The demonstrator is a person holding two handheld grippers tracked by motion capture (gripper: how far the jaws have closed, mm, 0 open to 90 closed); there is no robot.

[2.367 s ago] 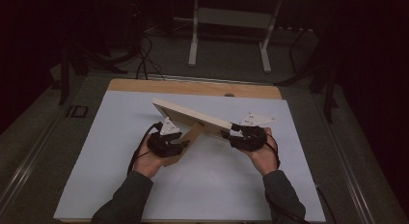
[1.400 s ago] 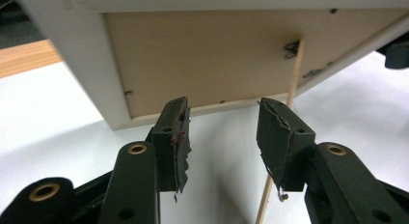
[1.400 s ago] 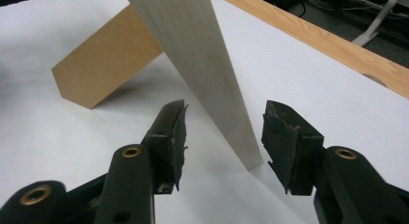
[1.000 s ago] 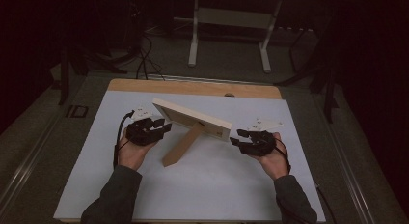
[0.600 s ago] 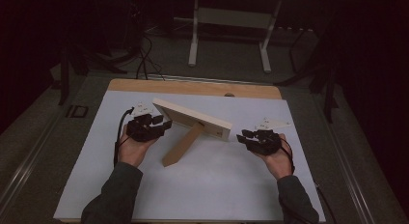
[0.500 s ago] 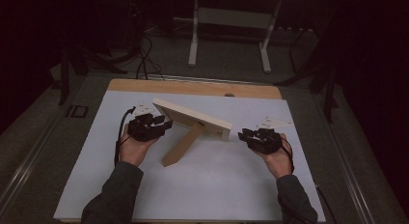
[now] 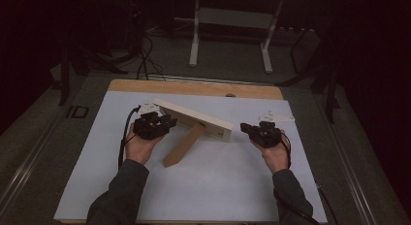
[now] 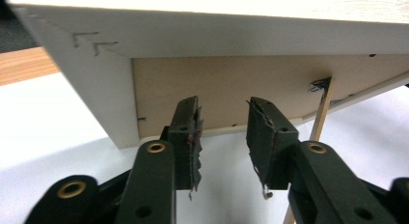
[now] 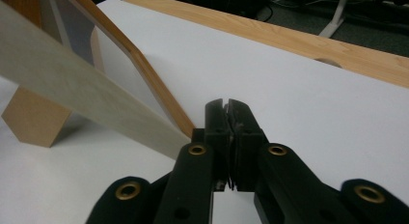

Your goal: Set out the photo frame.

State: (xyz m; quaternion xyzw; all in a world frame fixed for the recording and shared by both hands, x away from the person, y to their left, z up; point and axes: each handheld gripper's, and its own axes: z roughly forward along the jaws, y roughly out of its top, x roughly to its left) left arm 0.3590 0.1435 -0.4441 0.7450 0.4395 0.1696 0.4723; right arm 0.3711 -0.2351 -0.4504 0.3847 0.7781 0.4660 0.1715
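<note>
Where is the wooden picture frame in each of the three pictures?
High view: the picture frame stands mid-table on its prop leg, between the two grippers.
Left gripper view: its back spans the top, just beyond the open jaws.
Right gripper view: its end slants across the left side.
Shared landmark: the white table sheet under the frame.

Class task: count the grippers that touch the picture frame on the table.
0. The left gripper sits open at the picture frame's left end, fingers apart from it; the right gripper is shut beside its right end.
</note>
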